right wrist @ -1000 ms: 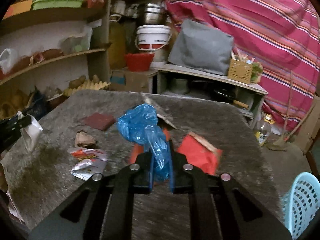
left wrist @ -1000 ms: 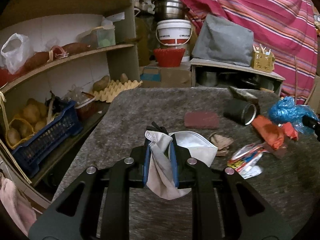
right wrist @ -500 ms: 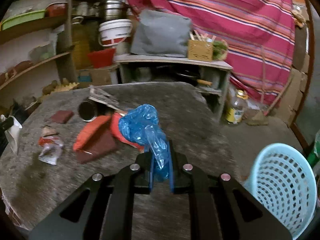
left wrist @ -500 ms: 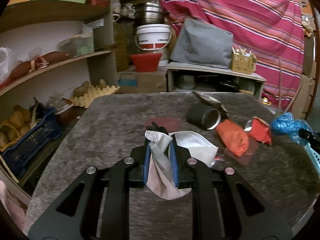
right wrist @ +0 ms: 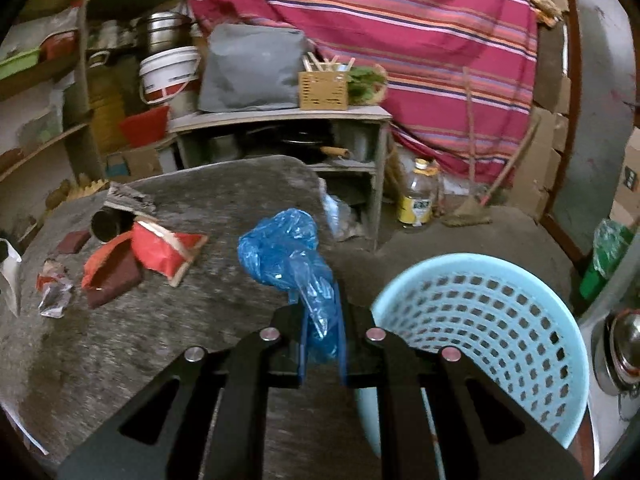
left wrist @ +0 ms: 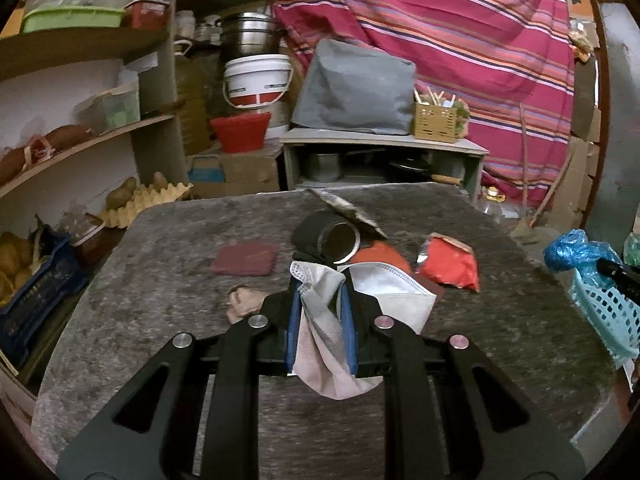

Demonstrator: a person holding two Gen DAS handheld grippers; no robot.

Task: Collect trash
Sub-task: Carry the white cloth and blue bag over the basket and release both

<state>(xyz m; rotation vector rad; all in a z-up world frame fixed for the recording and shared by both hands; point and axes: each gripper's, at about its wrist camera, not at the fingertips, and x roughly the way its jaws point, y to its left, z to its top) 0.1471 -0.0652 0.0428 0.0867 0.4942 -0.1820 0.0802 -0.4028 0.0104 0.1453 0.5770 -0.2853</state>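
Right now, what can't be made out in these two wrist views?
- Basket bottom, right wrist view: blocked by the right gripper and near wall; contents unknown.
- Table under the face mask, left wrist view: covered by mask and left gripper.
- Crumpled wrapper, right wrist view: print blurred.

A crumpled blue plastic bag [right wrist: 286,256], a pale blue perforated basket [right wrist: 492,320], a white mask [left wrist: 394,290], a mottled grey surface [left wrist: 160,280], a pink striped curtain [left wrist: 460,32].
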